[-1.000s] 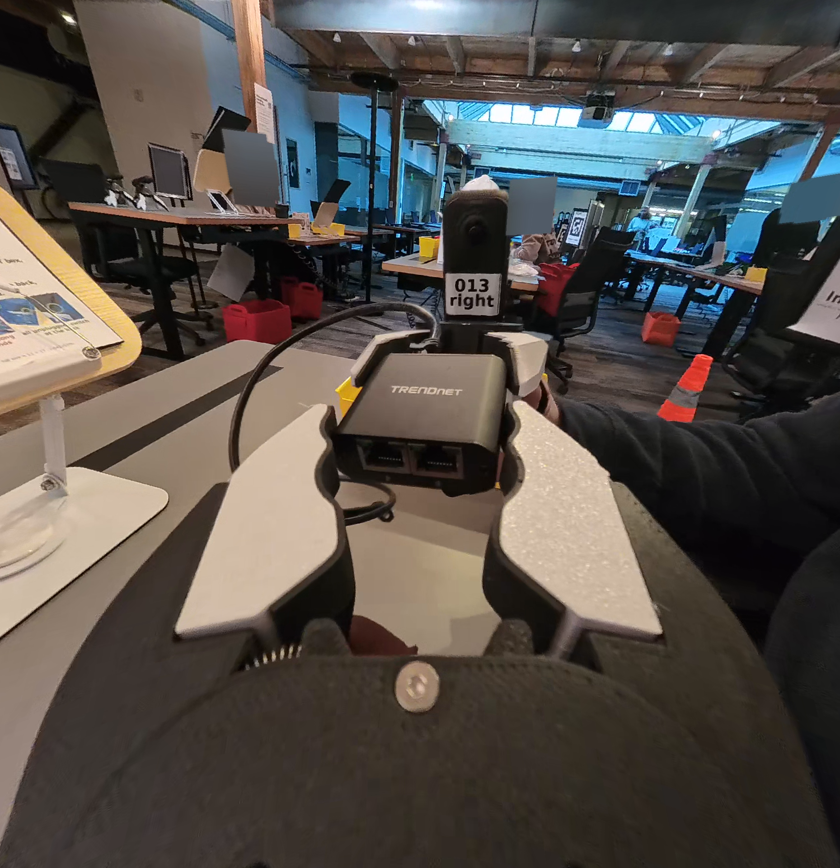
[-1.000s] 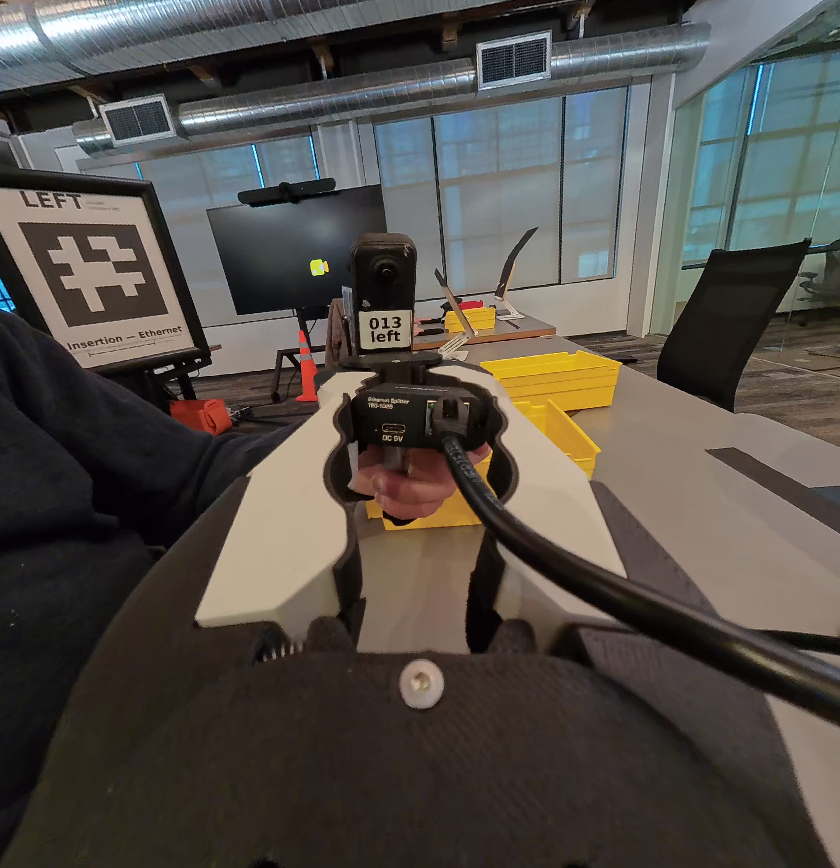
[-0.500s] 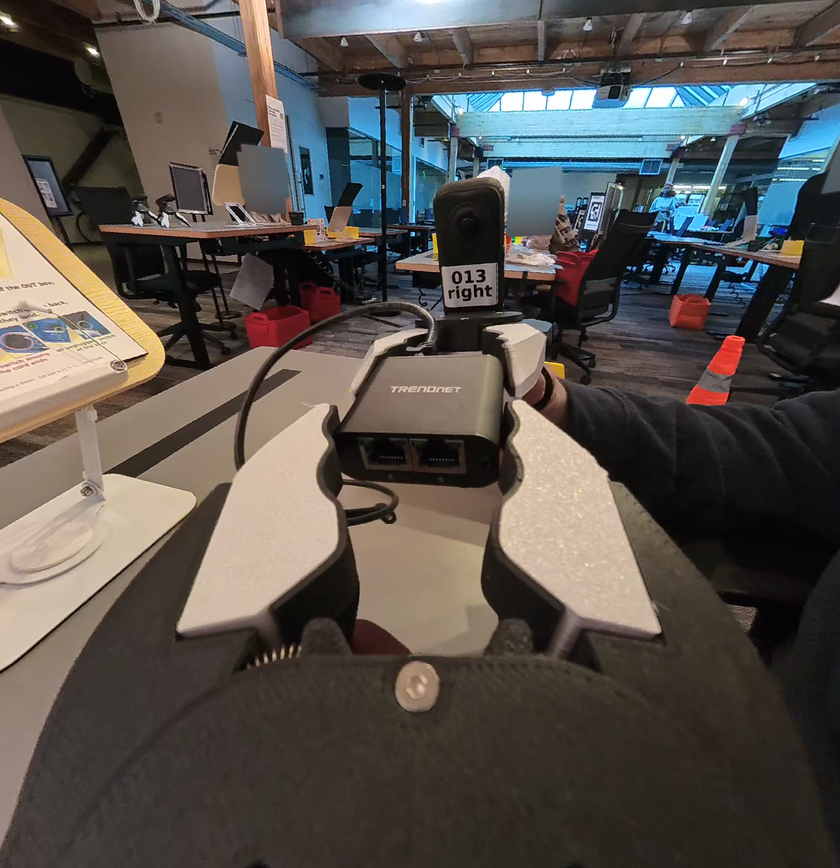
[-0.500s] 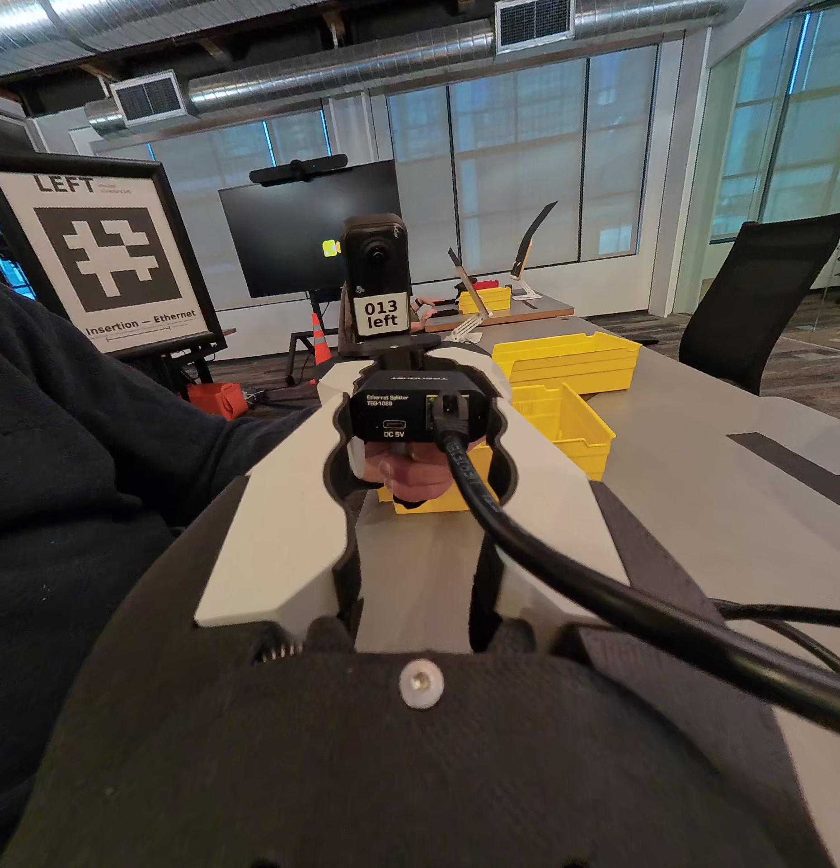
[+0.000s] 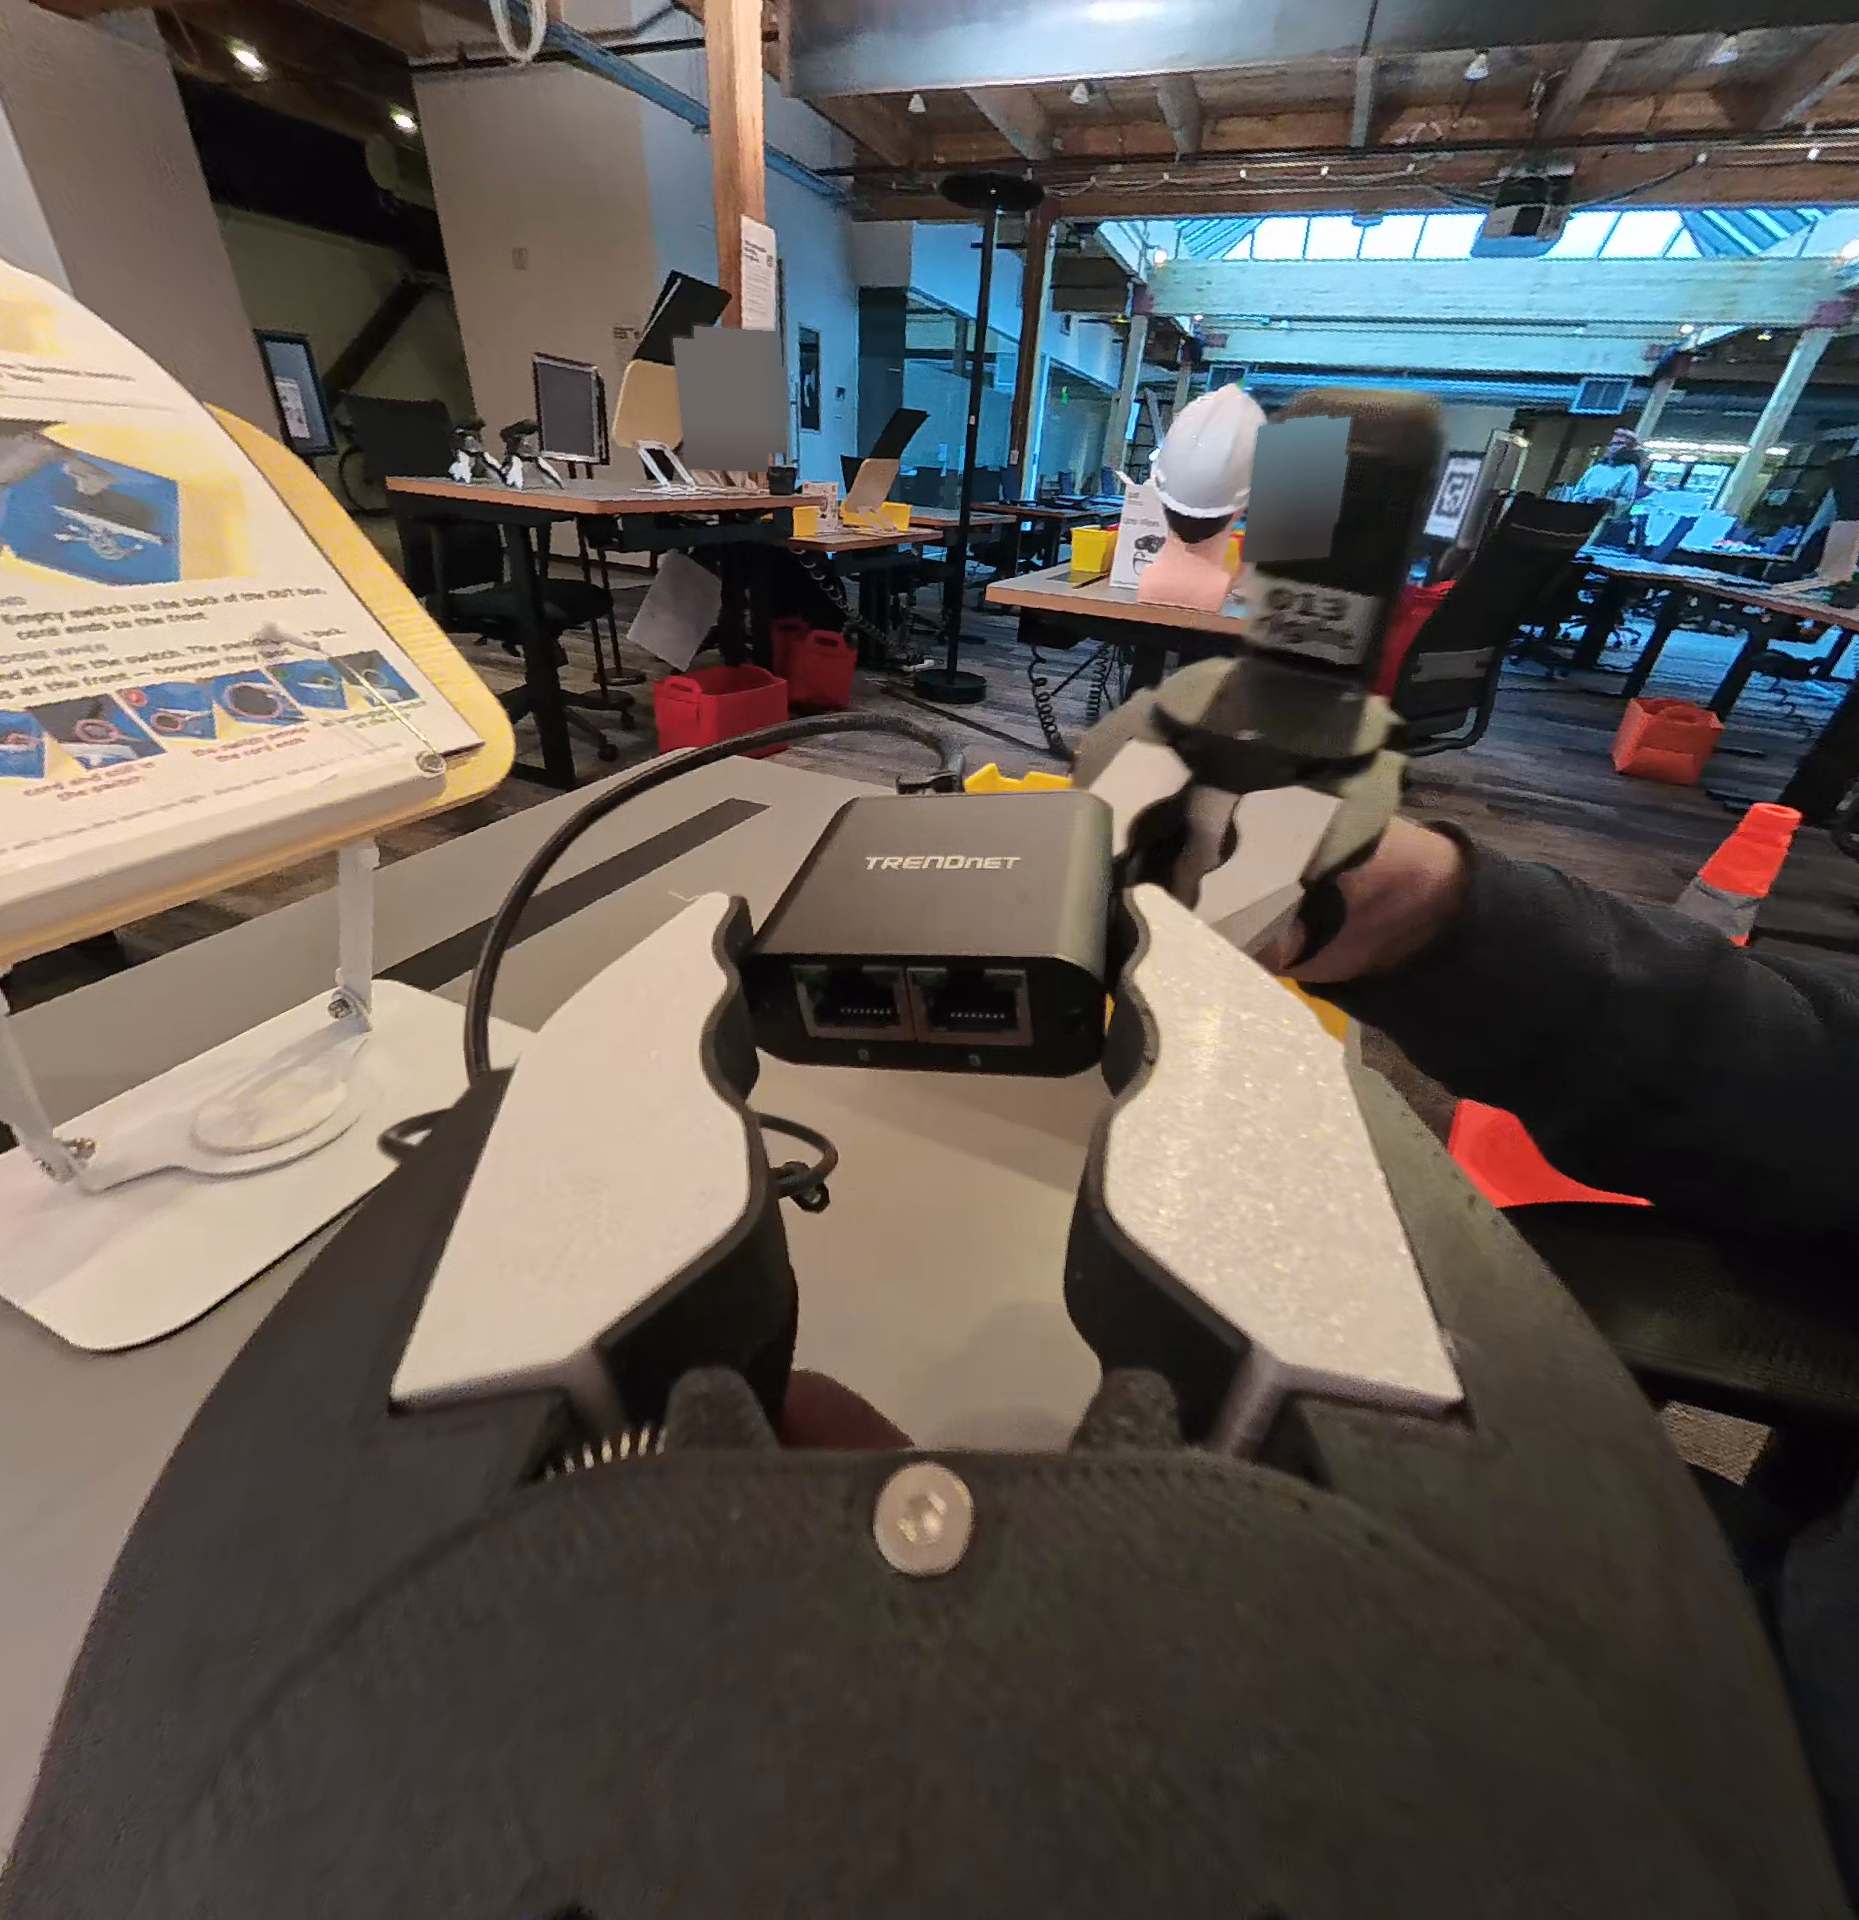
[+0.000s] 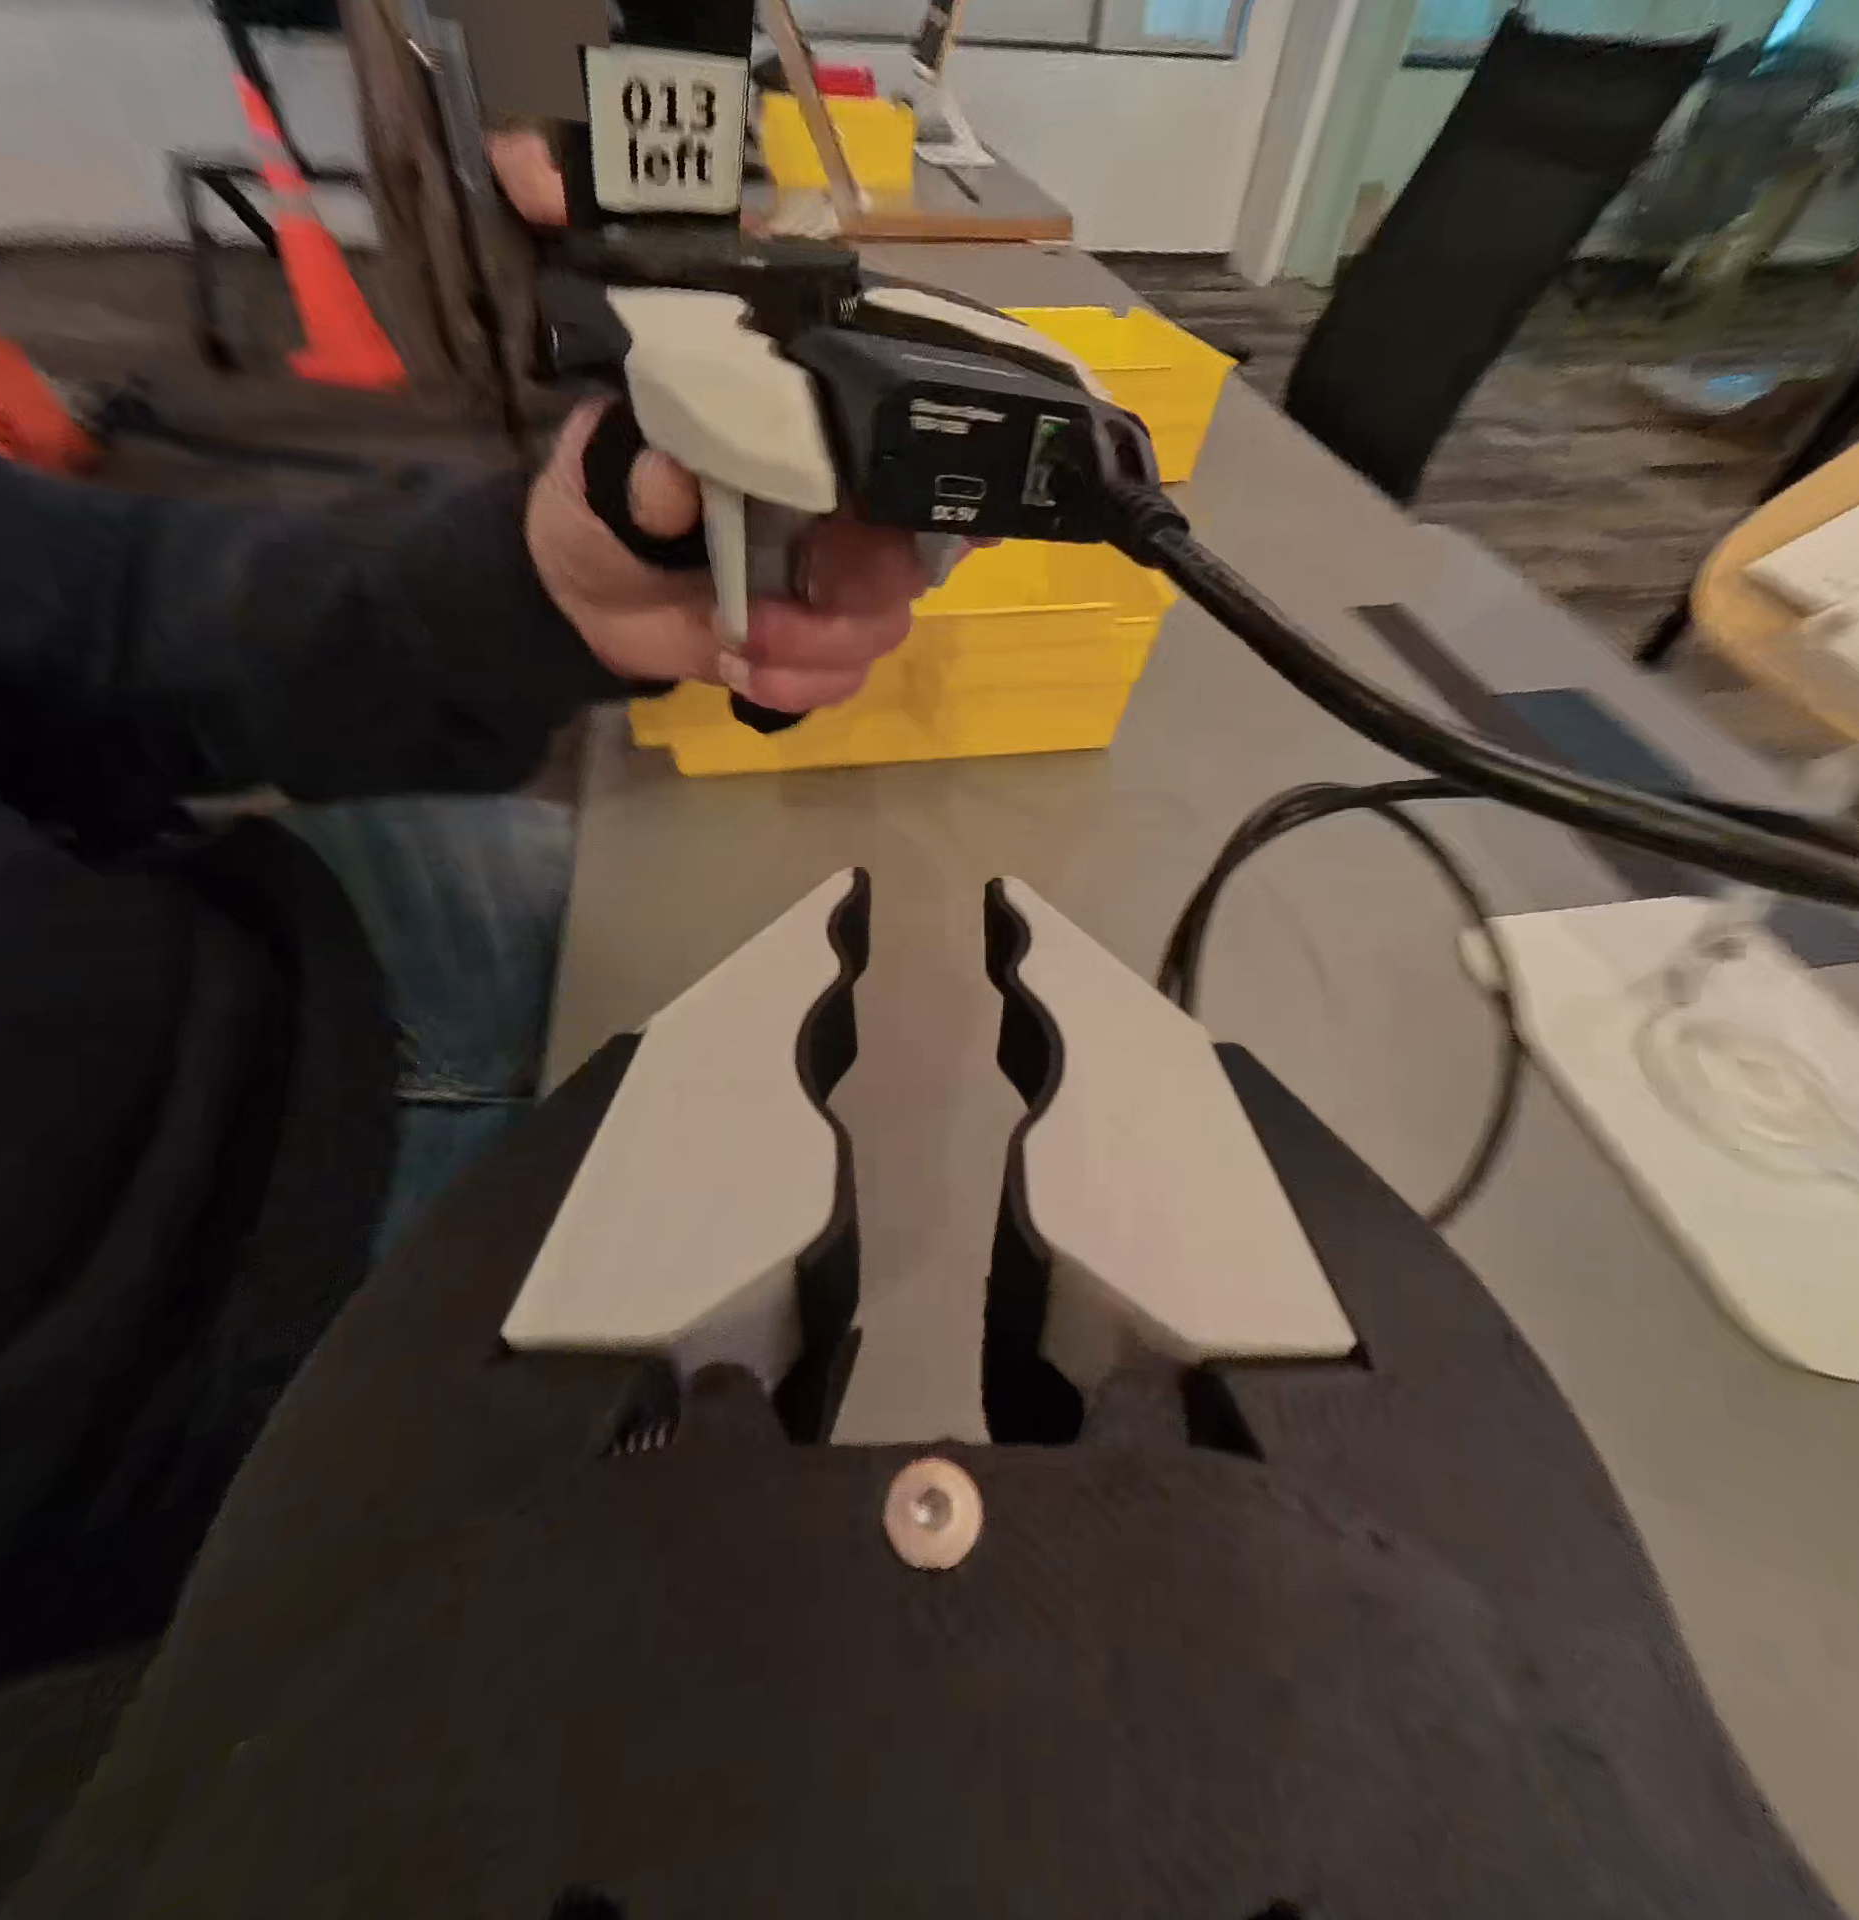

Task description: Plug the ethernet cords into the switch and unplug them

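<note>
At far left of the left wrist view a tilted instruction card on a clear stand [image 5: 177, 665] sits on the grey table [image 5: 904, 1226], angled so it can be read while working. Next comes the black ethernet cord [image 5: 551, 883], looping up from the table and round to the back of the switch [image 5: 946, 914], where the right wrist view shows its plug seated beside the power socket. The left gripper [image 5: 930, 997] pinches the switch by its sides, lifted off the table with the two empty front ports facing its own camera, probably to steady it for plugging or pulling. Further right, the right gripper [image 6: 920, 904] holds nothing, its fingers narrowly parted, clear of the switch. Yellow bins [image 6: 966, 665] stand behind on the table.
</note>
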Tool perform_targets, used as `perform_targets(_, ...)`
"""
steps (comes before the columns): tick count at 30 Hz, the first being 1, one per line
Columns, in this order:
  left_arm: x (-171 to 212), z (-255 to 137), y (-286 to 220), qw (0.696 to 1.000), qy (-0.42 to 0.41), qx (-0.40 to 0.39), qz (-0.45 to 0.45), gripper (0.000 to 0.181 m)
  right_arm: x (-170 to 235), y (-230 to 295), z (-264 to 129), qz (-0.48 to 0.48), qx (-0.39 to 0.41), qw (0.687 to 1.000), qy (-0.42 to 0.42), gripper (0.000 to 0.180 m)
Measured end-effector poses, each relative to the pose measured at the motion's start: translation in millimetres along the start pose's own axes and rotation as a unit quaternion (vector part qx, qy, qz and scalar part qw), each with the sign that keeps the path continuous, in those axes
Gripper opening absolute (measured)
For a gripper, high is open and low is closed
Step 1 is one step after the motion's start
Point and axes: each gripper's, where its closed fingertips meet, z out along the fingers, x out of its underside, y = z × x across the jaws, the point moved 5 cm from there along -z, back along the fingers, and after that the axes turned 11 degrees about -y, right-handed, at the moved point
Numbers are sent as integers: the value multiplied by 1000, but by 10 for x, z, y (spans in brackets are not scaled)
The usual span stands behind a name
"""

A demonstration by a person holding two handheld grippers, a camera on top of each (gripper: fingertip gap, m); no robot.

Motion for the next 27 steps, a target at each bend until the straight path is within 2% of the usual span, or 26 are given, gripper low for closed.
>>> perform_targets(3, 8, -4, 35, 1000, 15, -13, -6, 65, -189, 49, -79, -133, 71, 989, 1, 20)
perform_targets(6, 32, 18, 30, 999, 36, -18, -10, 65, -346, 47, -49, -246, 126, 960, 35, 24)
perform_targets(13, 84, 86, -47, 997, 71, -18, -24, 65, -381, -7, 225, -475, 155, 855, 140, 25)
perform_targets(17, 102, 89, -51, 996, 77, -17, -35, 65, -328, -40, 317, -518, 152, 826, 164, 24)
perform_targets(27, 159, 90, -63, 994, 89, -8, -61, 65, -302, -26, 369, -565, 140, 793, 178, 13)
